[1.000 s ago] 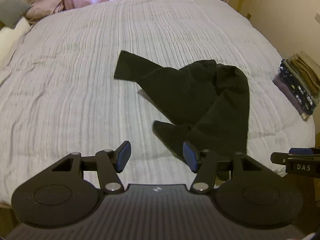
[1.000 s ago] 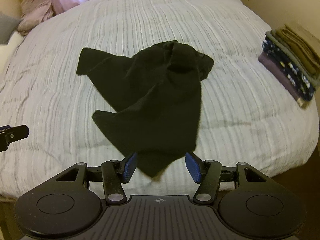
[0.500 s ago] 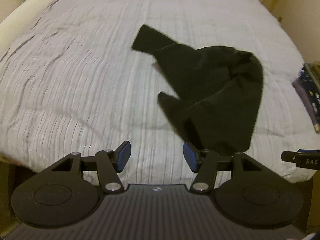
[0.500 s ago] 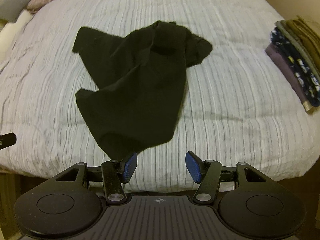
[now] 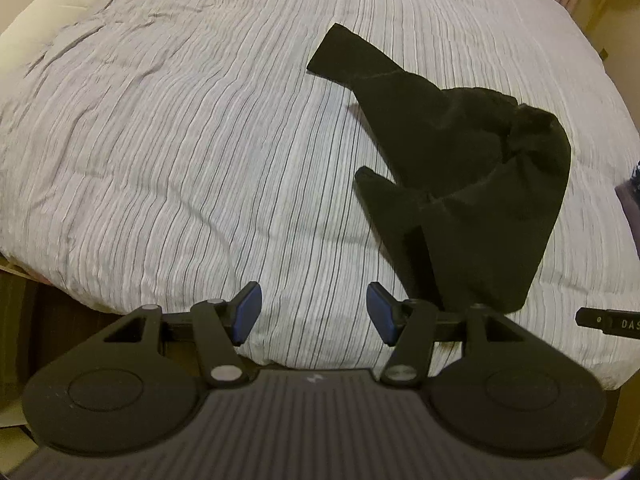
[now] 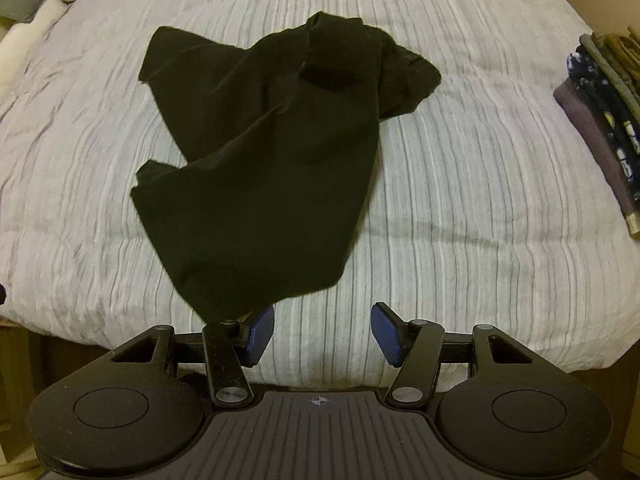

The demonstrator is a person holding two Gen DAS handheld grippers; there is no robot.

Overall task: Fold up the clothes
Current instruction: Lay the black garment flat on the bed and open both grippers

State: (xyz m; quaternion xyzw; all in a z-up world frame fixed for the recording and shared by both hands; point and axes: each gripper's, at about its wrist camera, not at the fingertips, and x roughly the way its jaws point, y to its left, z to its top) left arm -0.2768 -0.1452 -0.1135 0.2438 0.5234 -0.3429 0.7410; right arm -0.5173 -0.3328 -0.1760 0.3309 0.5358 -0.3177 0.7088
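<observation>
A crumpled black garment [image 6: 276,148] lies on the bed [image 6: 460,184], on a pale striped cover, spread from the middle toward the near edge. In the right wrist view the right gripper [image 6: 322,334] hangs over the bed's near edge with its 2 blue-padded fingers [image 6: 260,334] released and apart, nothing between them; the garment's lowest hem sits at about 11 o'clock from the gap, just above the left finger, and whether they touch cannot be told. At 3 o'clock, near the bed's right edge, a stack of folded clothes [image 6: 600,112] rests well apart from the garment. In the left wrist view the left gripper [image 5: 314,318] is likewise spread and empty over the near edge, with the black garment [image 5: 472,176] at about 1 o'clock, its lower end just above the right finger [image 5: 382,318]. A sleeve-like flap points toward 11 o'clock from the garment's bulk. At 3 o'clock in this view, part of the other gripper shows.
</observation>
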